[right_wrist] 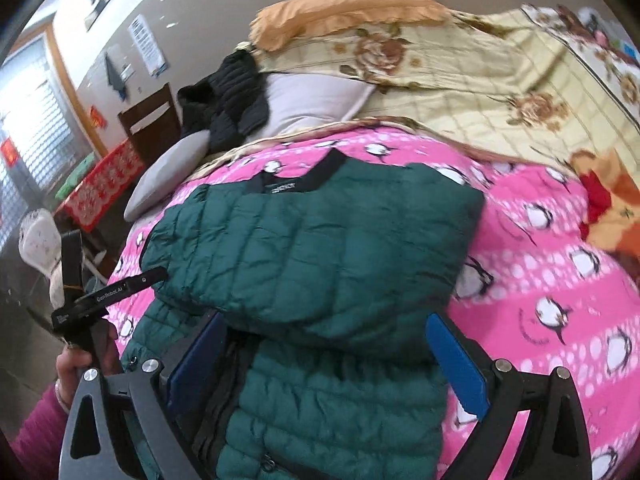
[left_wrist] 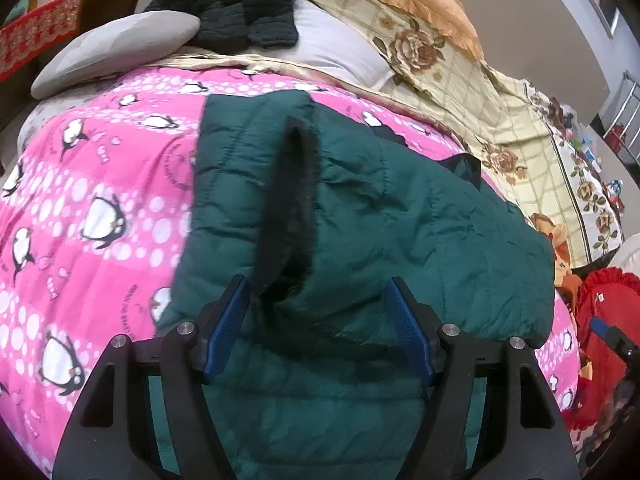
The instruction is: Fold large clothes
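A dark green quilted jacket [left_wrist: 360, 216] lies partly folded on a pink penguin blanket [left_wrist: 100, 184]. My left gripper [left_wrist: 318, 292] is open just above the jacket's near part, its blue pads either side of a raised fold with a dark lining strip [left_wrist: 292, 200]. In the right wrist view the jacket [right_wrist: 320, 248] has its upper half folded over its lower half, collar label facing up. My right gripper [right_wrist: 324, 332] is open over the fold edge and holds nothing. The left gripper [right_wrist: 112, 292] shows at the left, against the jacket's left edge.
A black jacket [left_wrist: 240, 4], a grey cushion [left_wrist: 116, 48] and a white pillow [left_wrist: 336, 48] lie at the bed's far end. A floral quilt [left_wrist: 480, 92] covers the right side. Red cloth [left_wrist: 600, 320] sits at the right edge. A chair [right_wrist: 152, 120] stands left of the bed.
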